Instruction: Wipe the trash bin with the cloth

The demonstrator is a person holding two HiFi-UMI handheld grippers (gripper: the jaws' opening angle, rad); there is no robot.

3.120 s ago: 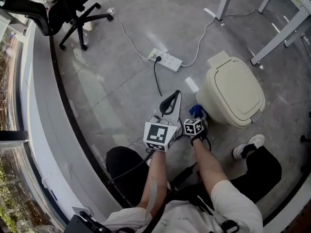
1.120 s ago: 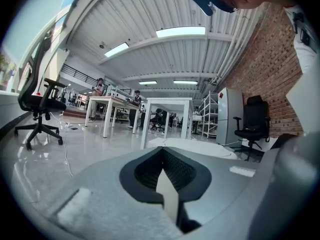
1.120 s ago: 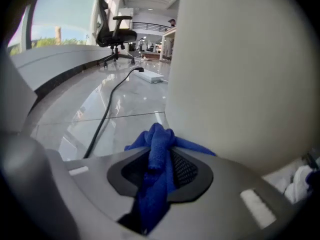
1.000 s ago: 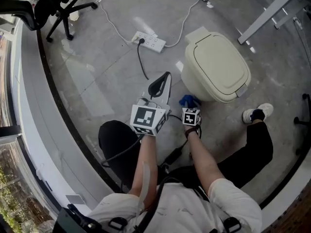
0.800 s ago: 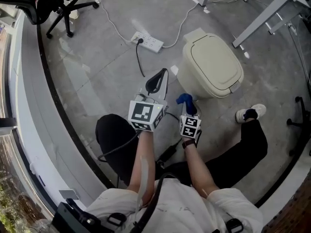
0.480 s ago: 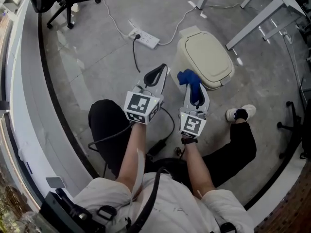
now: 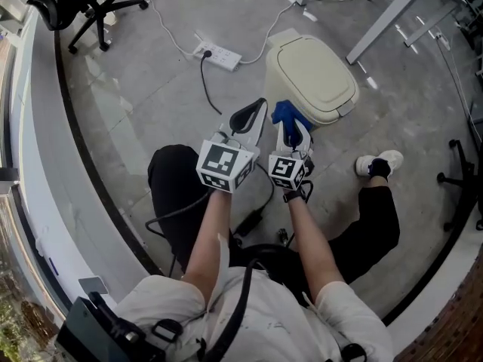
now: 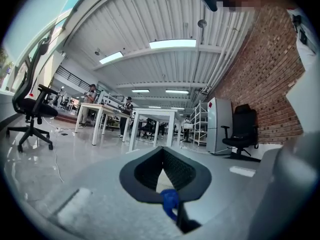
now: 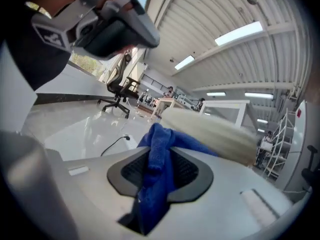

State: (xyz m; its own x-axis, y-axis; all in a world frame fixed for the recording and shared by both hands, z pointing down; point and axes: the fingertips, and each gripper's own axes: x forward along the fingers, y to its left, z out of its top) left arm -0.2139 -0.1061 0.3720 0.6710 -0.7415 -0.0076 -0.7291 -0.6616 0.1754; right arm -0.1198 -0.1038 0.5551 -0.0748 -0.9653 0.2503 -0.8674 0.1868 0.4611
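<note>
- On the floor, the cream trash bin (image 7: pixel 311 70) stands with its lid shut.
- The right gripper (image 7: pixel 293 130) fingers pinch the blue cloth (image 7: pixel 284 113) just beside the bin.
- The left gripper (image 7: pixel 251 114) fingers are pressed together, empty.
- A power strip (image 7: pixel 213 53) lies nearby.

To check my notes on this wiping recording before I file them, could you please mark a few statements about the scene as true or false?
1. The right gripper is clamped on the blue terry cloth. True.
2. The beige plastic trash bin stands with its lid open. False: the lid is down.
3. The left gripper holds a second cloth. False: its jaws are together with nothing between them.
4. A white power strip lies on the grey concrete floor with a black cable plugged into it. True.
</note>
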